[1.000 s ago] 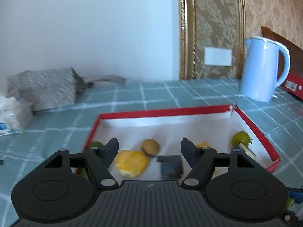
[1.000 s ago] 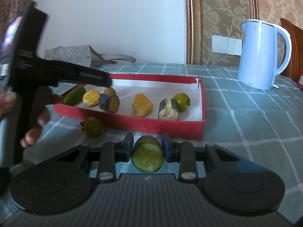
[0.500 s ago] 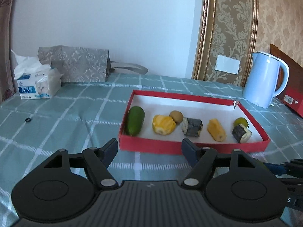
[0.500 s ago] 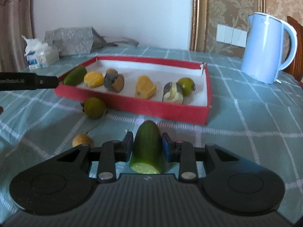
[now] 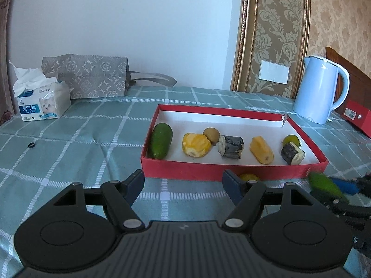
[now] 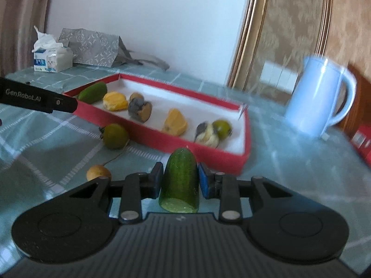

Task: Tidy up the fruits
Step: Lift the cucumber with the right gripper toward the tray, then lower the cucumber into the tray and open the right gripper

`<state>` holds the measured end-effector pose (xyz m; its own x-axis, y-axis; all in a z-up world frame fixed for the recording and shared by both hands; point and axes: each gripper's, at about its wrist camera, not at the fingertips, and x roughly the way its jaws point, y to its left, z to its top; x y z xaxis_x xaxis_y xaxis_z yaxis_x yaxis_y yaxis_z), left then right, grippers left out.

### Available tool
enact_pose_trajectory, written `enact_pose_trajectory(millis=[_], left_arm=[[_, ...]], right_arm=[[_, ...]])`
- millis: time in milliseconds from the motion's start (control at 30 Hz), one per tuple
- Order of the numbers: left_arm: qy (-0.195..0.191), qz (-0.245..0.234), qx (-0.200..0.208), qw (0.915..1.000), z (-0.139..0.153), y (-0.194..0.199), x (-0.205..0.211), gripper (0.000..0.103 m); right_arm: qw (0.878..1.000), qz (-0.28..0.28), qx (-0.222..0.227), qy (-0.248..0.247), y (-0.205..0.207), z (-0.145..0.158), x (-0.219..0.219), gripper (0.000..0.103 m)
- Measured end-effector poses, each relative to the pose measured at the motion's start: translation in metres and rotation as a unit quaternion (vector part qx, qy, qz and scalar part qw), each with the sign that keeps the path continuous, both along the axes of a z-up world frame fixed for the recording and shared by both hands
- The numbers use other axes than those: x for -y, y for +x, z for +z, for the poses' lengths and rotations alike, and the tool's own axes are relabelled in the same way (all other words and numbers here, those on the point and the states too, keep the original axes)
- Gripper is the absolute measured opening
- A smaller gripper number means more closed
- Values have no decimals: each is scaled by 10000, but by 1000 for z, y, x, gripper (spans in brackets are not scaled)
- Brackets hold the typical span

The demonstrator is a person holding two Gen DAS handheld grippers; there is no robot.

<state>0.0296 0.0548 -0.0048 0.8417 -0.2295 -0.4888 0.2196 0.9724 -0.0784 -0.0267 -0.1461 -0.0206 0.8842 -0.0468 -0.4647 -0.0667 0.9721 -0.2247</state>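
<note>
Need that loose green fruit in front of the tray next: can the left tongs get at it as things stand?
Probably yes. The left tongs are open and empty, and the green fruit sits on bare cloth before the red tray, nothing on it.

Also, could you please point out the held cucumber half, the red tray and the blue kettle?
cucumber half [image 6: 180, 180], right wrist view, green skin between the pads.
red tray [image 5: 208, 169], left wrist view, near outer wall.
blue kettle [image 5: 317, 92], left wrist view, middle of the body.

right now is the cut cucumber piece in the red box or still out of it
Out. The cucumber piece is clamped between the right gripper's fingers, on the near side of the red box's front wall, above the tablecloth.
</note>
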Motion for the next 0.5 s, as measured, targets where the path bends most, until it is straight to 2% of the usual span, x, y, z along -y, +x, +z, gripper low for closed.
enact_pose_trajectory(millis=[267,367,500], left_arm=[[10,-90,-40,10000,-1,1,2,74],[6,-103,-64,9999,-2,2,3,74],[27,-105,-92,9999,-2,4,3,74]], right_arm=[[9925,-68,741,-966,5,17,-15,30],[9931,-9,786,-872,22,23,-15,30],[9971,5,511,-557,59,22,-13,30]])
